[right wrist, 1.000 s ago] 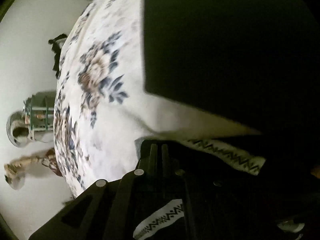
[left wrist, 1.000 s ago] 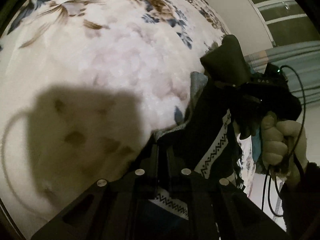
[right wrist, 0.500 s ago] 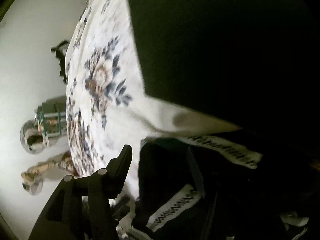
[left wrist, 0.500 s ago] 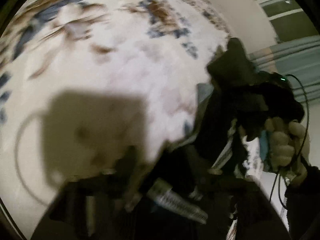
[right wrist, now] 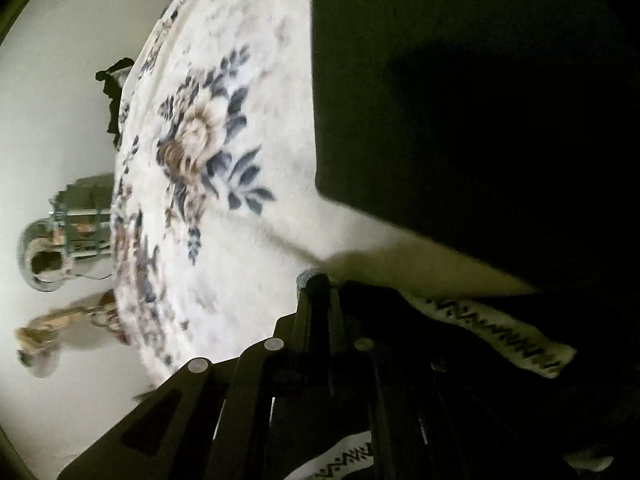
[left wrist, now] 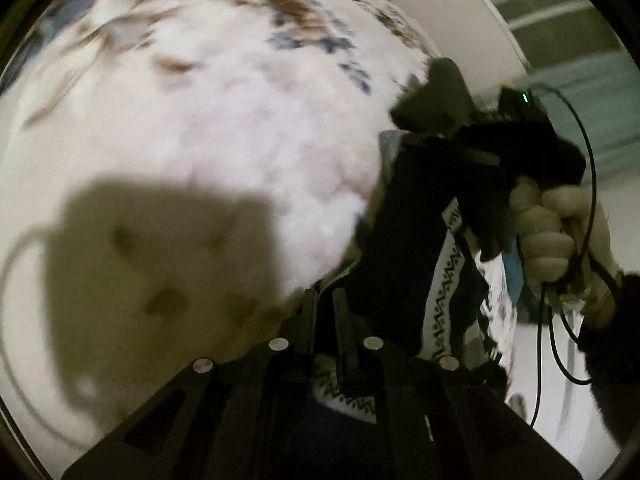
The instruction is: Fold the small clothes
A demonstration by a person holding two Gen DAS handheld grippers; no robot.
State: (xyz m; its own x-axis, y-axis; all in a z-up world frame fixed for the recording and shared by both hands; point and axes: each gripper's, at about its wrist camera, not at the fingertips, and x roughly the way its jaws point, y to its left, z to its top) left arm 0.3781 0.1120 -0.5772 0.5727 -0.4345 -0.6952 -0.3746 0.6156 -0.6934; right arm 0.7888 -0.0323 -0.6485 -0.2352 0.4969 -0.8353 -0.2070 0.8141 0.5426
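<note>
The floral blanket (left wrist: pixel 224 152) spreads wide under everything, and just above its bare middle hangs the dark garment with zigzag trim (left wrist: pixel 416 248), strung between the 2 tools. The left gripper (left wrist: pixel 324 300) and right gripper (right wrist: pixel 320 284) are both pinched tight on its cloth. With so little fabric caught, 1 edge could slip and the piece would drop crooked onto the blanket.

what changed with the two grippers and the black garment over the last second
Both grippers opened half a second ago and have closed again: the left gripper and right gripper are each shut on the black garment, apparently after re-gripping it. The garment stays held up between them over the floral blanket, and the gloved hand stays on the right gripper's handle.
</note>
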